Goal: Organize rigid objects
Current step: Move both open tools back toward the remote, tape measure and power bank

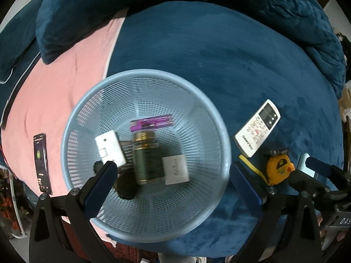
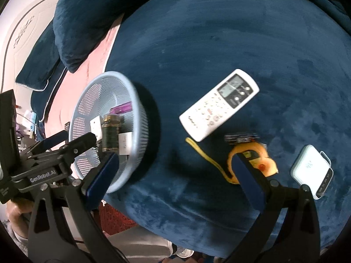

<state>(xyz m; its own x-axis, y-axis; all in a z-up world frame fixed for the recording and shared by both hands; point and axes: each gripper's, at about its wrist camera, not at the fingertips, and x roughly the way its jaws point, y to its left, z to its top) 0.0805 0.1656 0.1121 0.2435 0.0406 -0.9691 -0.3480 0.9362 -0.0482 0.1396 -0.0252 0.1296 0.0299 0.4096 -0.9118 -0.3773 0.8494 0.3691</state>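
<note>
My right gripper [image 2: 175, 171] is spread wide, empty, near the tape measure [image 2: 252, 160]. I'd straddle its yellow body squarely, clear of the loose tape. The left gripper [image 1: 173, 175] hangs spread over the basket [image 1: 76, 118].

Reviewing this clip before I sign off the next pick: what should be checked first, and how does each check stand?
1. Left gripper free to act: ok, jaws wide open, nothing between them, over the basket.
2. Right gripper free: ok, jaws open and holding nothing.
3. Basket has room: ok, the bottle and small boxes cover only its floor.
4. Items left outside: not ok, remote, tape measure and white device lie on the blue blanket.
5. Tape measure reachable: ok, beside the right gripper's finger.
6. Yellow tape blade retracted: not ok, it trails out.
</note>
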